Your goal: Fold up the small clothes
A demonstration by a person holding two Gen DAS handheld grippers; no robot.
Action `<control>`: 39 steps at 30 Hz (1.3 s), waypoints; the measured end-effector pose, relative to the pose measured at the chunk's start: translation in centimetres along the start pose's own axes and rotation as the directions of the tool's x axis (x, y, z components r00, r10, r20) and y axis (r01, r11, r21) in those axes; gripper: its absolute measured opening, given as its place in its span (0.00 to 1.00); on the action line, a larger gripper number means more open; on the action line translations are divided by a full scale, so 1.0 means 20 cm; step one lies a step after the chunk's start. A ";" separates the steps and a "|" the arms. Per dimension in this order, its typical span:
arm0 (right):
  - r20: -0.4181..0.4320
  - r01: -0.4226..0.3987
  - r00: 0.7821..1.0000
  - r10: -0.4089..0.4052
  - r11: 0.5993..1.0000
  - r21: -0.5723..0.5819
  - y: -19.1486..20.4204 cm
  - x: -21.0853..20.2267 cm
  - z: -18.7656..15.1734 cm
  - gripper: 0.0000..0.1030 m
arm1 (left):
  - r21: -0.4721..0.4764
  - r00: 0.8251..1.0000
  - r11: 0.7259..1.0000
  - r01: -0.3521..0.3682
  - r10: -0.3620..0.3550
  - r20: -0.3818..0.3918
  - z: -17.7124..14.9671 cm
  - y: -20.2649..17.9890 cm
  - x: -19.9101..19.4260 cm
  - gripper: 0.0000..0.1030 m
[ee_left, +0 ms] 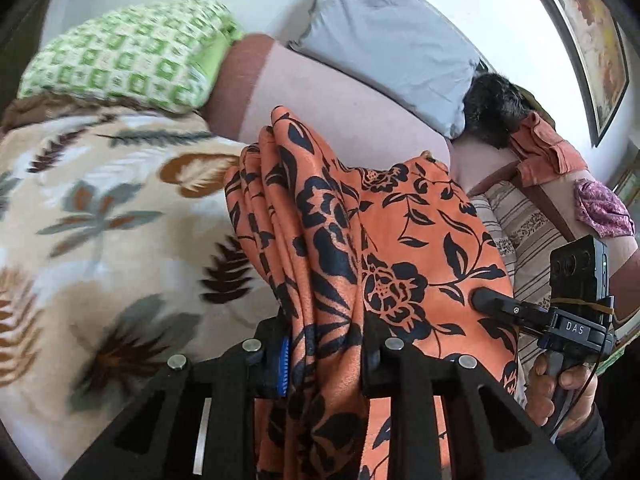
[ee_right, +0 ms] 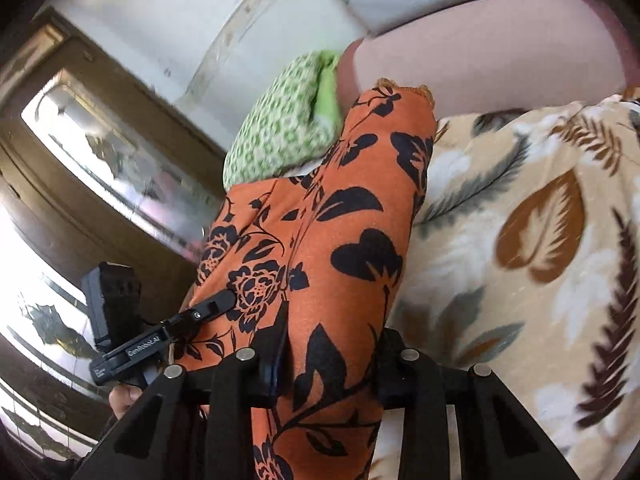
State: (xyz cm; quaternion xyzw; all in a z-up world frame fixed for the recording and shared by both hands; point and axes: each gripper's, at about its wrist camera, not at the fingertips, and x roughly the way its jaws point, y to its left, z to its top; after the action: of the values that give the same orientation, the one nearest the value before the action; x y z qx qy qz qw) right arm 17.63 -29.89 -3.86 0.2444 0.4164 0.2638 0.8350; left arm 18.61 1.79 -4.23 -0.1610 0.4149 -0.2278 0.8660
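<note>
Holding the orange floral garment (ee_left: 400, 240) off the bed between us, we have the left claw (ee_left: 324, 356) clamped on a bunched, pleated edge and the right claw (ee_right: 328, 360) clamped on another part of the same cloth. We judge the fold as barely begun: the fabric hangs in loose gathers, no crease is laid flat yet, and other clothes (a rust piece (ee_left: 540, 148) and a purple one (ee_left: 600, 208)) wait at the far side. Below lies the leaf-print blanket (ee_left: 100, 220), broad and bare enough to spread the garment on. The green patterned pillow (ee_left: 132, 56) and grey pillow (ee_left: 384, 40) bound it at the head, so we would lay the cloth short of them.
</note>
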 end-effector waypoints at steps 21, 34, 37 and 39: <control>-0.064 0.100 0.994 -0.089 0.978 0.182 -0.39 0.37 -0.08 0.70 | 0.159 0.894 0.898 -0.410 0.430 -0.123 -0.03 -0.03 0.55 0.72; -0.078 0.174 0.984 -0.161 0.959 0.223 -0.55 0.46 0.02 0.78 | 0.183 0.869 0.885 -0.429 0.460 -0.184 0.06 0.04 0.72 0.77; -0.028 0.198 0.980 -0.196 0.963 0.184 -0.43 0.37 0.02 0.78 | 0.162 0.871 0.874 -0.458 0.478 -0.116 0.08 -0.01 0.59 0.76; -0.013 0.277 0.961 -0.277 0.957 0.088 -0.27 0.27 0.00 0.78 | 0.185 0.862 0.858 -0.480 0.500 -0.081 0.09 -0.08 0.47 0.76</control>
State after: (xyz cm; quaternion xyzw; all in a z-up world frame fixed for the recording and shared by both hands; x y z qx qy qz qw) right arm 21.71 -30.40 -10.37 0.2204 0.4581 0.1256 0.8520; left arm 24.83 -4.27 -8.48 0.0340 0.4766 -0.0417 0.8775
